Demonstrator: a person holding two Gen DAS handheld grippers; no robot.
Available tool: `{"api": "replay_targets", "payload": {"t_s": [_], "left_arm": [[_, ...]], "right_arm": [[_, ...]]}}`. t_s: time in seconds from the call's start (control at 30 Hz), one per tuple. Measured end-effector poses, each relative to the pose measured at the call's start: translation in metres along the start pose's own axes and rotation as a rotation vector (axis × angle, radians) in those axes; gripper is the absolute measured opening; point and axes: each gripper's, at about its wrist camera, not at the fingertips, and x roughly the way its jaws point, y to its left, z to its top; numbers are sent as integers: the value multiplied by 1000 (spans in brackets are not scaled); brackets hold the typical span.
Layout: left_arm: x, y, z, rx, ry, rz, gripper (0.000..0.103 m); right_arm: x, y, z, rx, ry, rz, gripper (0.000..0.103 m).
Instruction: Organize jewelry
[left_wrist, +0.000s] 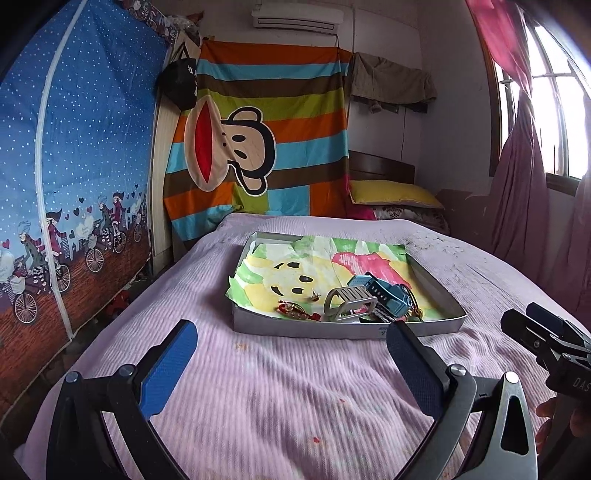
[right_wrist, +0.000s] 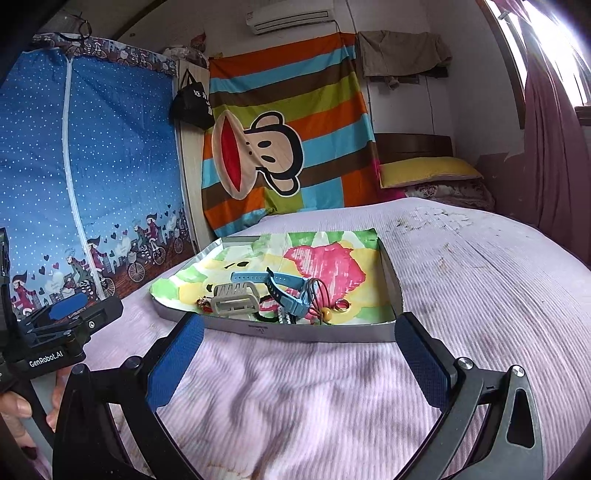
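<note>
Reading "GenRobot.AI" on the left hand-held gripper (right_wrist: 68, 308), which like the right hand-held gripper (right_wrist: 299, 363) gapes wide and empty over the bed (right_wrist: 480, 266), jewelry (right_wrist: 341, 305) lying in the tray (right_wrist: 317, 332).

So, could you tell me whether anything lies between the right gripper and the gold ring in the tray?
Only the tray's near wall does. The right gripper hangs open over bare bedspread, and the gold ring lies just behind that wall, beside the blue watch.
</note>
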Motion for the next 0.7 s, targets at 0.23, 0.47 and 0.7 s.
{"api": "replay_targets", "payload": {"t_s": [0.23, 0.47, 0.7], "left_arm": [[-19, 4, -12, 28, -29, 9, 103], [-31, 12, -26, 3, -32, 17, 103], [-37, 16, -46, -13, -25, 19, 103]], "right_arm": [[-18, 11, -10, -19, -26, 0, 102], [-32, 16, -22, -17, -36, -11, 102], [-39, 17, -37, -22, -32, -31, 102]]}}
